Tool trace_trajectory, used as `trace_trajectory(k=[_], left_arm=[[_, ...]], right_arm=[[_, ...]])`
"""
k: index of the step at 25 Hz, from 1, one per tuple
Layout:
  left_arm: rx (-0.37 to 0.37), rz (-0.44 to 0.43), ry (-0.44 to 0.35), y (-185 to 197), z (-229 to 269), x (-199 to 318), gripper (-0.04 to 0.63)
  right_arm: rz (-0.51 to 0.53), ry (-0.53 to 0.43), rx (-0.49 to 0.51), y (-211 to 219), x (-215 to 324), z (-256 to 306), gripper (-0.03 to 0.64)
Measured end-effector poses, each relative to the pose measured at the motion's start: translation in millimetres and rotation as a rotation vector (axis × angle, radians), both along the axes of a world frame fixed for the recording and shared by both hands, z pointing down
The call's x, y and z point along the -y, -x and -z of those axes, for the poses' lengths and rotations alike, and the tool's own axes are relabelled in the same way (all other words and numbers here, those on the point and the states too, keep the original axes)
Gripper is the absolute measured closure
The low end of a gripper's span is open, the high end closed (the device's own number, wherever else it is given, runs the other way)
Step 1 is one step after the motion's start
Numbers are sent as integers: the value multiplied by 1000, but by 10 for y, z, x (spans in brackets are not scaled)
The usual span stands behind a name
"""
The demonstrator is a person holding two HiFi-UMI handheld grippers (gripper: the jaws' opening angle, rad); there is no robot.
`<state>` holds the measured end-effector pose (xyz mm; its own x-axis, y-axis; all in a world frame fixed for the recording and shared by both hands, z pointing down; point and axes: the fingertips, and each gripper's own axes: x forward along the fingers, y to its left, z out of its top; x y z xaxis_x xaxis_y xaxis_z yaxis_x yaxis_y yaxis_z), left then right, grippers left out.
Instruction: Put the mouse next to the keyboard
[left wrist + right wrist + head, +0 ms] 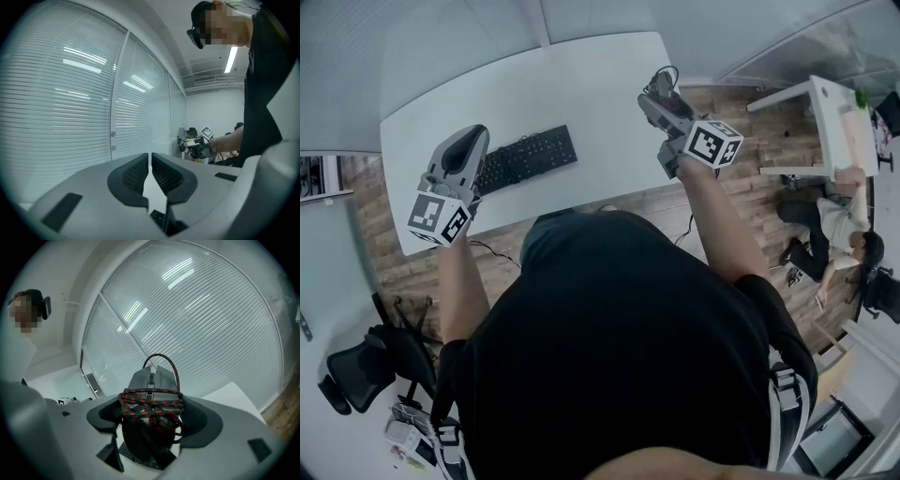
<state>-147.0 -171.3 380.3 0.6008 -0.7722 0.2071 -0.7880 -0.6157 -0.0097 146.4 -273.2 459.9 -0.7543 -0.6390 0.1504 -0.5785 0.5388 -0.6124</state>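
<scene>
**Head view.** The person stands at the near edge of the white bench (591, 84) with both forearms stretched forward and raised. The left arm reaches up the left side. Its left tongs (472, 139) point away from the body, over the bench's near left part, just beside the left end of the black keyboard (528, 157). The right arm angles out to the right. The right tongs (660, 92) hang over the bench's right edge, marker cube toward the body. They carry the mouse (658, 86) in the air, well apart from the keyboard and to its right. The keyboard lies flat near the middle of the bench.

**Left gripper view.** The left tongs (150, 161) are brought together with only a thin slit between the ribbed pads (133, 173), and nothing is held there. Below the slit, white bench top and a dark corner of the keyboard (157, 218) show. The right tongs (197, 148) appear far off at the end of the other forearm, in front of window blinds (70, 103).

**Right gripper view.** The right tongs (151, 420) are clamped on the grey mouse (157, 378), which sits nose-up between the pads. A red-and-black braided cable (151, 405) is wound around its body, and one loop arches above the wheel. Blinds (211, 319) fill the background.
</scene>
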Motion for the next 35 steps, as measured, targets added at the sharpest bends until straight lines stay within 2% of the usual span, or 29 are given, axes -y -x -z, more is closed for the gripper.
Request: trace_trajectory(k=[10,20,35], left_arm=[[-12,-23,7,-20,-19,176,555],[-15,-35,16,207,-53,347,557],[-18,-28,35,423,-195,517,557]], right_arm=[[-19,33,-33,-47,63,-196,219],[-27,63,-89,143,190,-455,218],[-63,190,-186,166,308,-1186,218]])
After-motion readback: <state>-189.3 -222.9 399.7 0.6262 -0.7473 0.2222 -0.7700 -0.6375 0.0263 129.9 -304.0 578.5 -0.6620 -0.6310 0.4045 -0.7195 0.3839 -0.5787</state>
